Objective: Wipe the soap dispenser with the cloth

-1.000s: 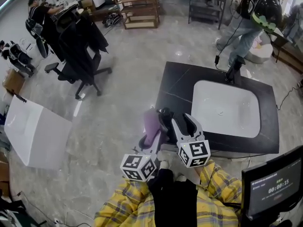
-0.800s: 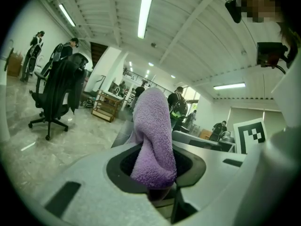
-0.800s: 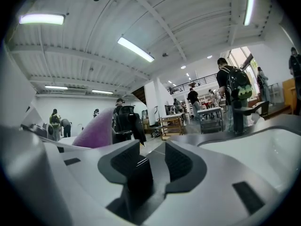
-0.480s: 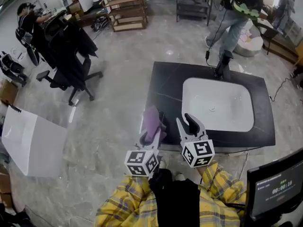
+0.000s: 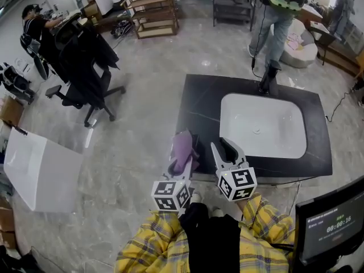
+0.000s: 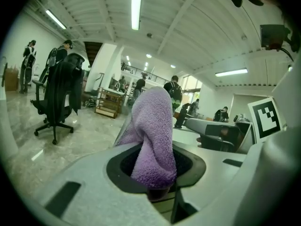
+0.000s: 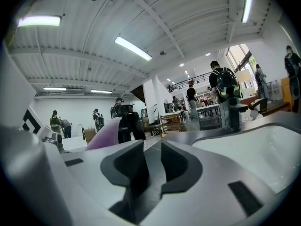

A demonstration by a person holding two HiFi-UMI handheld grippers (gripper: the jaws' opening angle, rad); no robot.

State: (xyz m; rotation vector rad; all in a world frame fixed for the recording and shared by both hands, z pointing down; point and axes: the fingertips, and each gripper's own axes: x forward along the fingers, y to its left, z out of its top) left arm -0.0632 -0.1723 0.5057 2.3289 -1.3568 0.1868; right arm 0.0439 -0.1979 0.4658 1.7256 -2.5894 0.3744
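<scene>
Well, the wiping has not yet begun; this reads as the approach. The left gripper (image 5: 185, 159) is clamped on the purple cloth (image 5: 182, 144), which stands up in a soft fold out of the jaws, so the pick-up part looks done. The right gripper (image 5: 220, 147) holds nothing. Its jaws have just been closing, but a narrow gap remains and only the dark counter (image 5: 205, 104) shows through it.

Both tools hover over the near left edge of the counter, just beside each other. The dark upright thing with a spout at the far rim of the white sink (image 5: 264, 127) is, by my judgement, the soap dispenser (image 5: 266, 80). It is too small to tell for certain. It stands well apart from both grippers, with the whole basin between, and a person's legs are just behind it.

The next move calls for carrying the cloth forward across the sink and bringing its loose fold against the side of the dispenser. The dispenser looks tall and narrow, so a hard sideways push could tip it. The free right gripper would probably need to open wider and steady the body or the base while the cloth rubs up and down.
</scene>
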